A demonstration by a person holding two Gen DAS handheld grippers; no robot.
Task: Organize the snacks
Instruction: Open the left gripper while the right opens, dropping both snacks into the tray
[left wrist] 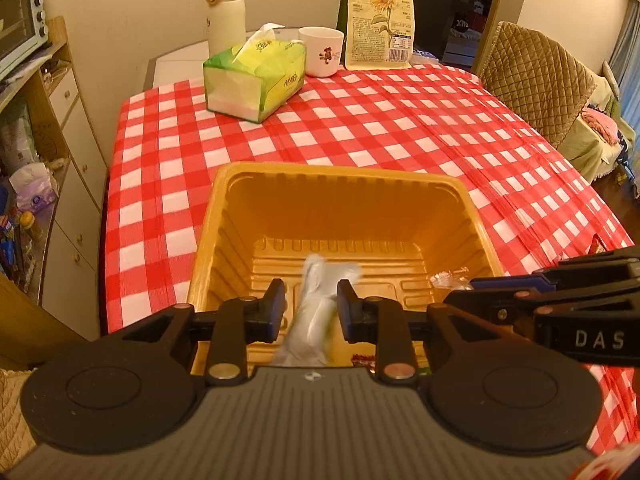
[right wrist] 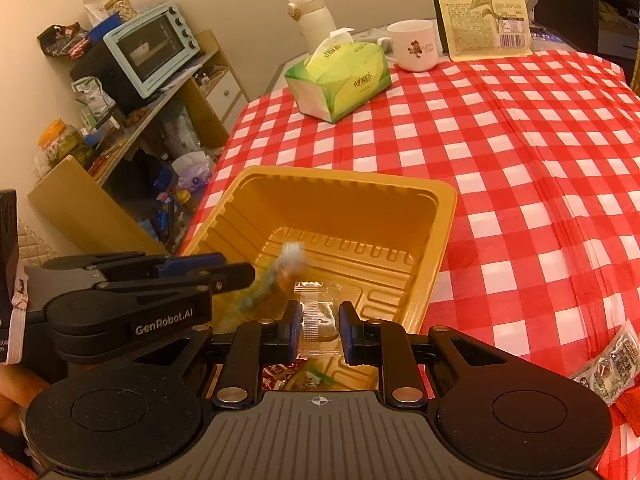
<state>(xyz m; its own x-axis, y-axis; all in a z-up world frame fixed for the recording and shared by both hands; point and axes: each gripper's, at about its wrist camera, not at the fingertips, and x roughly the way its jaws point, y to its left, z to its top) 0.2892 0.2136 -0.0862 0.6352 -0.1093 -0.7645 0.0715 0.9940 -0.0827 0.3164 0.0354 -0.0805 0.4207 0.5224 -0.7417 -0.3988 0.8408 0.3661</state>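
Note:
A golden-yellow plastic tray [left wrist: 340, 184] [right wrist: 448, 208] sits on the red checked tablecloth, and both grippers hover over it. In the left wrist view my left gripper [left wrist: 312, 304] has a blurred white-green snack packet [left wrist: 316, 304] between its fingers. A gap shows beside the packet, so the pads do not press on it. The same packet [right wrist: 280, 272] shows blurred at the left gripper's tip [right wrist: 236, 274]. My right gripper [right wrist: 320, 328] is shut on a clear-wrapped snack [right wrist: 320, 316] above the tray floor. Red-wrapped snacks [right wrist: 280, 372] lie in the tray's near end.
At the back of the table stand a green tissue box [left wrist: 256, 80], a white cup [left wrist: 322, 50], a cream flask [left wrist: 226, 14] and a sunflower-seed bag [left wrist: 378, 16]. More snack packets [right wrist: 608, 364] lie at the table's right. Shelves with an oven [right wrist: 152, 52] flank the left; a padded chair [left wrist: 536, 80] stands on the right.

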